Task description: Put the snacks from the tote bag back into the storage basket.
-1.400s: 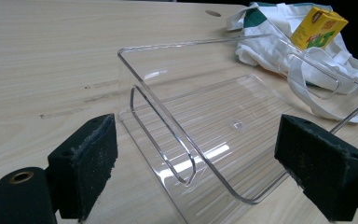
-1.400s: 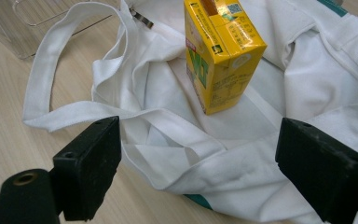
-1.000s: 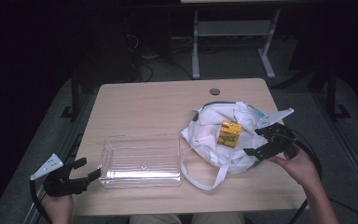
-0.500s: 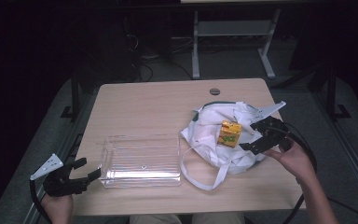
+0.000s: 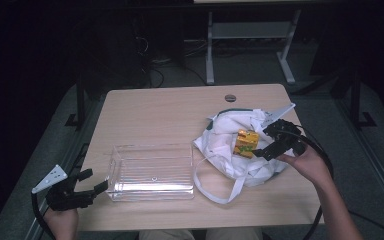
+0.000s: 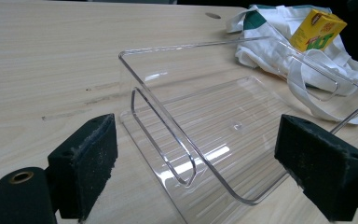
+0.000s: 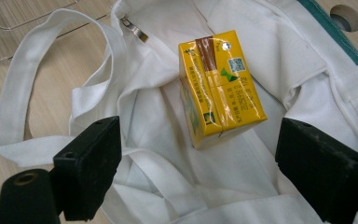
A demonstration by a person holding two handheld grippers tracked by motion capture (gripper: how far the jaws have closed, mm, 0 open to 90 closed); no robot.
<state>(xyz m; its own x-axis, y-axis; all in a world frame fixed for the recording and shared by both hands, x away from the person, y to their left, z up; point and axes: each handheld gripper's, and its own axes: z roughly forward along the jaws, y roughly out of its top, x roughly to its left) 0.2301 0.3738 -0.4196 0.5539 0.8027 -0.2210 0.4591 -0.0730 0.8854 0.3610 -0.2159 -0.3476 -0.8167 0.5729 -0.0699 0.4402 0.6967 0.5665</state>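
Pale wood-grain desk (image 5: pixel 155 112) carries three things in the high view: a clear plastic tray (image 5: pixel 152 172) at lower centre-left, a white cloth bag (image 5: pixel 230 147) at centre-right, and a yellow drink carton (image 5: pixel 246 143) lying on the bag. Left tongs (image 5: pixel 85 186) sit at the lower left of the frame, just beside the tray's near-left corner, not touching it. Right tongs (image 5: pixel 275 142) are at the right, over the bag's edge, pointed at the carton.

Left gripper view: left tongs (image 6: pixel 196 172) are spread wide with nothing between them. The tray (image 6: pixel 242 140) lies ahead, its near short wall and handle slot between the pads in the picture. Bag (image 6: pixel 270 42) and carton (image 6: pixel 318 30) are at upper right.

Right gripper view: right tongs (image 7: pixel 198 163) are also wide apart and hold nothing. The carton (image 7: pixel 219 88) lies tilted on rumpled cloth (image 7: pixel 158 130) at centre frame, near but clear of both pads. A bag strap (image 7: pixel 42 70) loops at left.

Risks, judged from this layout:
- Carton sits skewed to the tongs' line; closing as-is may catch a corner and twist it out.
- Loose folds under the carton could get pinched with it, so the bag lifts or drags.
- Thin carton walls may crush under a hard squeeze.
- The tray is unrestrained and may slide if nudged.
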